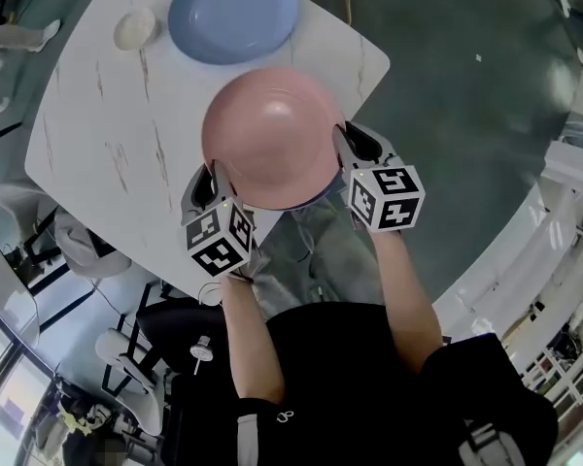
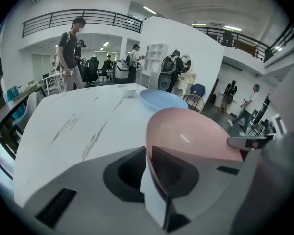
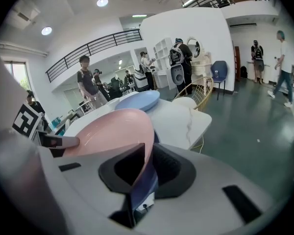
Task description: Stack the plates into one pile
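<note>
A pink plate [image 1: 267, 134] lies at the near edge of the white marble table [image 1: 107, 134], between my two grippers. My left gripper [image 1: 214, 178] has the plate's left rim [image 2: 196, 131] between its jaws, and my right gripper [image 1: 345, 149] has the right rim [image 3: 112, 131] between its jaws. Both pairs of jaws stand slightly apart around the rim without pressing on it. A bluish rim [image 3: 146, 180] shows directly under the pink plate in the right gripper view. A light blue plate [image 1: 233, 13] lies alone at the table's far side.
A small white bowl [image 1: 134, 29] sits left of the light blue plate. A wicker chair [image 3: 203, 89] stands past the far table edge. White chairs [image 1: 78, 246] stand on the left. Several people [image 2: 68, 48] are in the background. The pink plate overhangs the near table edge.
</note>
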A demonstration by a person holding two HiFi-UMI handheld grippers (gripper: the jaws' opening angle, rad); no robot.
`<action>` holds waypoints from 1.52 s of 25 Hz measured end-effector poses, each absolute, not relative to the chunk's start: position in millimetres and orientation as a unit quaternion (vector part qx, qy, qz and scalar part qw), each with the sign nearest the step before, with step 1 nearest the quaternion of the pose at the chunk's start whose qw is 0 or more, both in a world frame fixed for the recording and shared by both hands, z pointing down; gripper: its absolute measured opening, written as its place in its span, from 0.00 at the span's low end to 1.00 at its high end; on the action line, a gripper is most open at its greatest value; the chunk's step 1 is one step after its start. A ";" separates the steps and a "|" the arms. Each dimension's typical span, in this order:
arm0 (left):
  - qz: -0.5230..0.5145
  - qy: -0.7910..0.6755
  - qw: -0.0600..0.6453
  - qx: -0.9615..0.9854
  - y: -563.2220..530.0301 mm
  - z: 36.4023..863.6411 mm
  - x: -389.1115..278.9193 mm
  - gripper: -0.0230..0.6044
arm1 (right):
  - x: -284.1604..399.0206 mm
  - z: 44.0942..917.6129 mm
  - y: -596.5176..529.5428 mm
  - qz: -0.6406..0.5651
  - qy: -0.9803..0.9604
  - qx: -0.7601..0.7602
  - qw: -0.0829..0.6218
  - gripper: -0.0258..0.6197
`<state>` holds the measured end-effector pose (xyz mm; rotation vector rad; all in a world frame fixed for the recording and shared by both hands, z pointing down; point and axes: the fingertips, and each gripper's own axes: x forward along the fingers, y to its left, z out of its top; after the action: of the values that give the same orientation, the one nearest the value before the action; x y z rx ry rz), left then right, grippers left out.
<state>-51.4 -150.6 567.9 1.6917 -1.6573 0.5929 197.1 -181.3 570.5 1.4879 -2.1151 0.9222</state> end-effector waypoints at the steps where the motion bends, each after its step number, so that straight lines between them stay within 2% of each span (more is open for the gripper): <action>1: 0.232 -0.634 0.342 0.654 -148.9 569.2 -49.4 0.13 | 198.8 570.7 -179.1 0.327 -0.756 0.531 0.198 0.13; 5: 0.230 -0.630 0.334 0.662 -148.8 571.7 -52.3 0.14 | 203.7 576.0 -177.6 0.315 -0.753 0.538 0.209 0.13; 10: 0.187 -0.628 0.373 0.657 -148.7 573.6 -54.1 0.23 | 217.9 570.5 -179.9 0.306 -0.753 0.551 0.190 0.14; 15: 0.200 -0.620 0.391 0.650 -138.3 587.3 -51.0 0.23 | 217.8 578.5 -175.8 0.319 -0.751 0.547 0.186 0.19; 18: 0.173 -0.612 0.419 0.648 -136.1 591.6 -42.5 0.22 | 214.7 585.3 -181.0 0.339 -0.754 0.531 0.186 0.22; 24: 0.175 -0.612 0.428 0.641 -132.7 592.1 -36.0 0.19 | 201.9 600.4 -174.9 0.379 -0.755 0.497 0.196 0.23; 27: 0.159 -0.625 0.437 0.627 -133.9 594.3 -40.8 0.13 | 205.1 602.7 -178.3 0.410 -0.745 0.497 0.174 0.14; 32: 0.154 -0.640 0.429 0.619 -135.4 588.7 -42.7 0.12 | 204.9 604.8 -181.3 0.419 -0.739 0.495 0.183 0.12; 38: 0.144 -0.650 0.408 0.624 -151.1 560.8 -37.6 0.12 | 210.0 575.2 -203.5 0.412 -0.749 0.497 0.148 0.11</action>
<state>-37.6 -151.1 560.8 1.5731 -1.6389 0.3617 210.0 -203.5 575.2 1.4290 -2.1549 1.1833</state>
